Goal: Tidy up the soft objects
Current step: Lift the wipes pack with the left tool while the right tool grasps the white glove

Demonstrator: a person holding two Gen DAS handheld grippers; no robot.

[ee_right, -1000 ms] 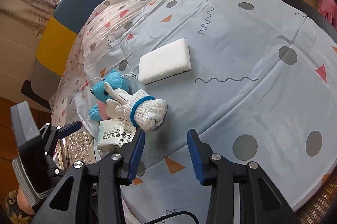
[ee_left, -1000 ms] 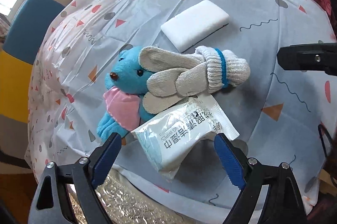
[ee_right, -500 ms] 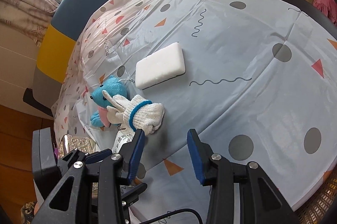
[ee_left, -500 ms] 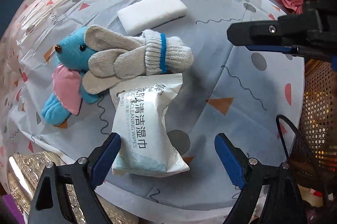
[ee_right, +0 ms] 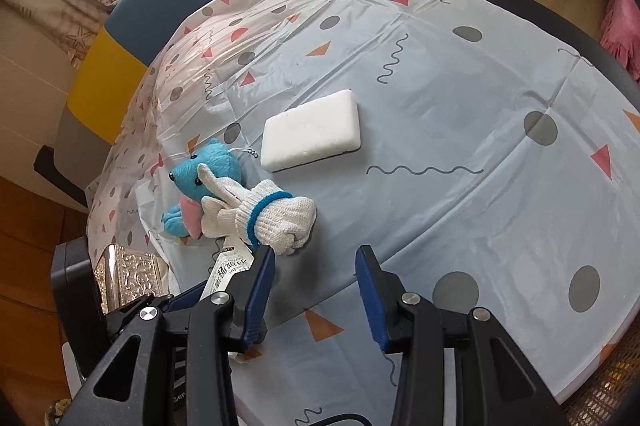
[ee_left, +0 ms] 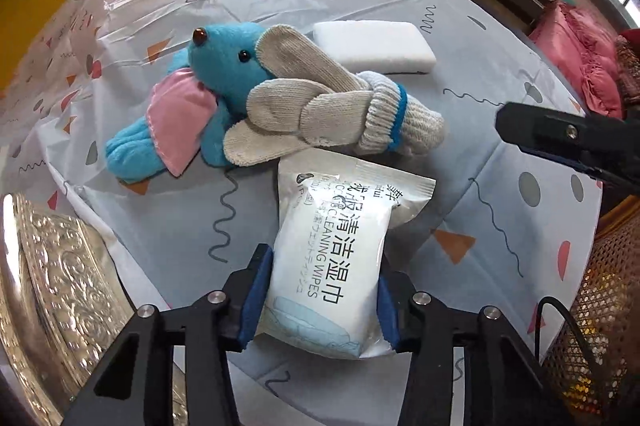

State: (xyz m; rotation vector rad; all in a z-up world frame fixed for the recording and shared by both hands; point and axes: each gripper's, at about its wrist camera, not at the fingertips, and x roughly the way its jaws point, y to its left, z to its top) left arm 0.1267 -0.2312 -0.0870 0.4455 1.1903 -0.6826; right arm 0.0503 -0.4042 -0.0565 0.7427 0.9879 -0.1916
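The left gripper (ee_left: 320, 290) has its blue pads pinching the near end of the wipes pack (ee_left: 334, 258), one pad on each long side, which is probably the easiest way to lift a squishy pack without it folding. The pack's far end sits just below the glove (ee_left: 332, 114), which lies draped over the blue plush (ee_left: 216, 82), so it looks like the pack gets pulled out first to free up the pile. The white sponge (ee_left: 372, 46) lies at about 1 o'clock from the plush, just beyond the glove. The right gripper (ee_right: 316, 286) hangs spread and empty over the near table edge, likely waiting its turn. Everything sits on a pale blue tablecloth (ee_right: 460, 98) with dots, triangles and squiggles. An embossed silver box (ee_left: 60, 286) is at 8 o'clock, and a blue and yellow chair (ee_right: 132, 42) sits past the table.
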